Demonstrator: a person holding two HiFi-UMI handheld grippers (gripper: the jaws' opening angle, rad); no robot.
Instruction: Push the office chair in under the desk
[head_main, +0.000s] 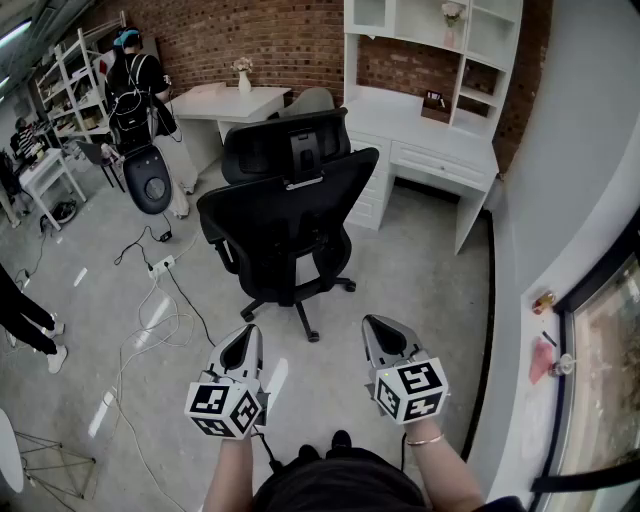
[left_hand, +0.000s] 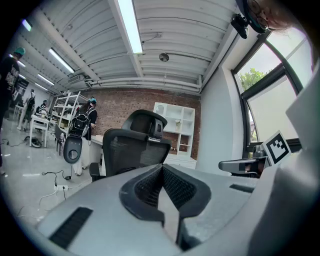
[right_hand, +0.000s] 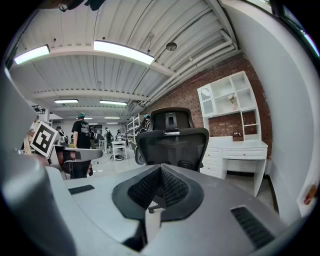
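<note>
Office chair (head_main: 290, 210) | ahead of fingers, apart | left gripper (head_main: 243, 338) closed, empty | right gripper (head_main: 386, 330) closed, empty

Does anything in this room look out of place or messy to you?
The office chair stands out on the open floor, not tucked under the white desk beyond it. Loose cables also trail across the floor beside it. Nothing looks spilled or broken.

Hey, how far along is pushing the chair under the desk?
Done: nothing yet; the chair stands out on the floor, apart from the desk. In hand: the left gripper and right gripper are both shut and empty, short of the chair's back. Left: reach the backrest and push the chair in.
</note>
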